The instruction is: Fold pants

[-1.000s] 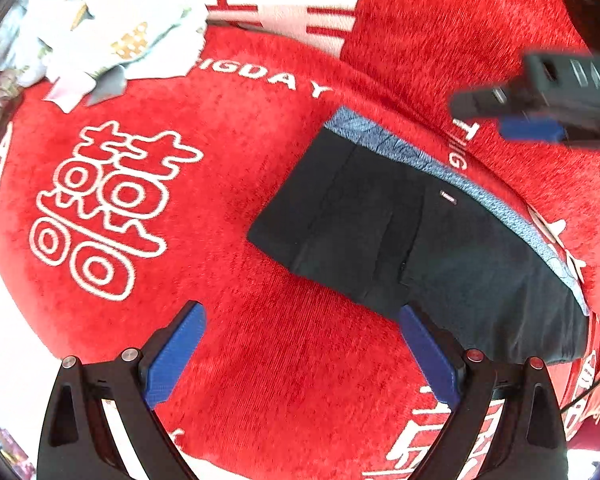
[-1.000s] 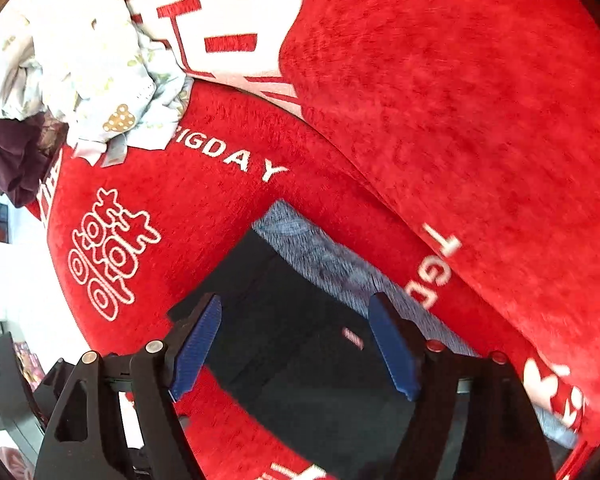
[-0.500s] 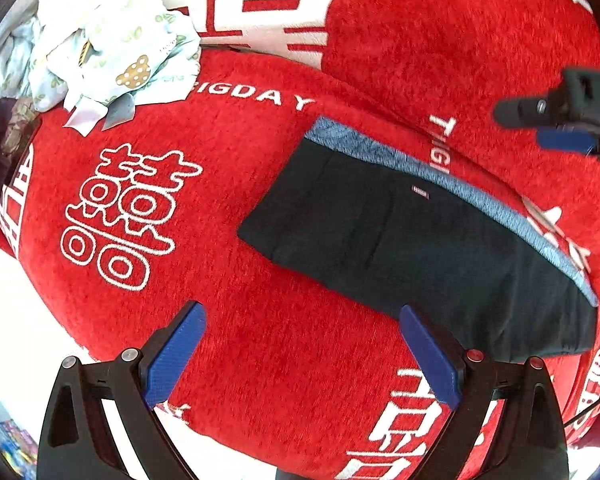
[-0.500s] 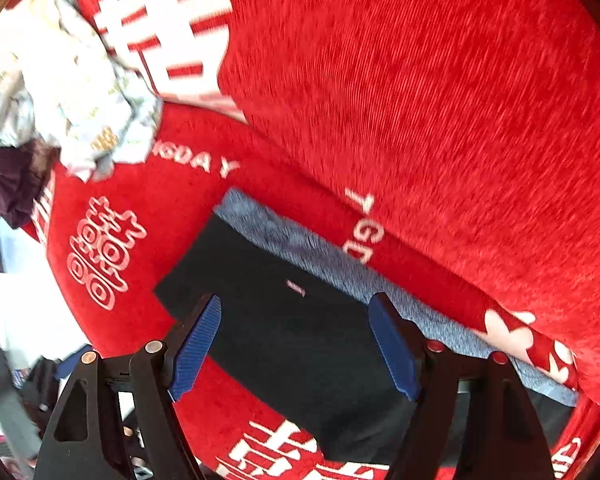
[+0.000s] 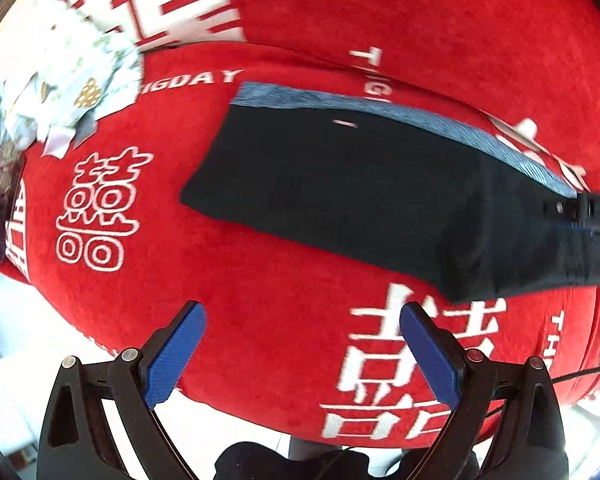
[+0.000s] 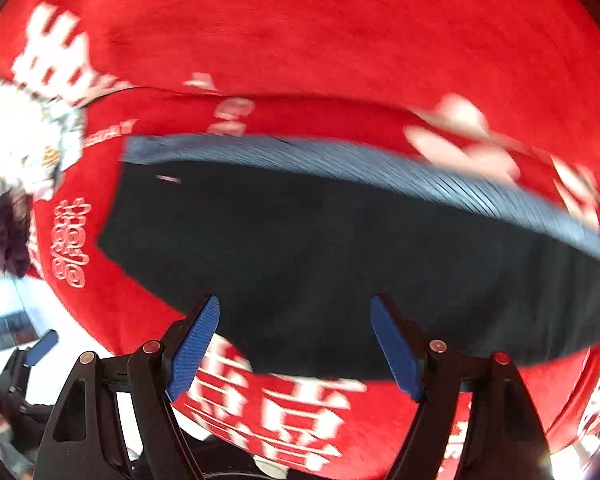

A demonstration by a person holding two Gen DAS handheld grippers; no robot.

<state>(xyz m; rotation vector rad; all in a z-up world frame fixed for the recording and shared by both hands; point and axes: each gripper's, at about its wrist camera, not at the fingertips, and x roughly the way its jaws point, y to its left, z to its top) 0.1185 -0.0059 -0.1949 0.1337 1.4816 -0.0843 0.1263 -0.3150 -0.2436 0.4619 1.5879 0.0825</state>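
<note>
Hovering both hand-held grippers with jaws apart and empty, left hand-held gripper (image 5: 302, 354) off the near hem, right hand-held gripper (image 6: 296, 344) over it, we should pinch both layers squarely at the edge. One pair of pants (image 5: 364, 196) lies flat on the red blanket (image 5: 260, 300); one clothes pile (image 5: 64, 80) beyond.

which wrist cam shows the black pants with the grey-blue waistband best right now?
Left wrist. The black pants with the grey-blue waistband lie flat on the red plush blanket, nearly the whole outline in frame and fairly sharp. The right wrist view is closer and motion-blurred: the pants fill the frame and run off its right edge.
</note>
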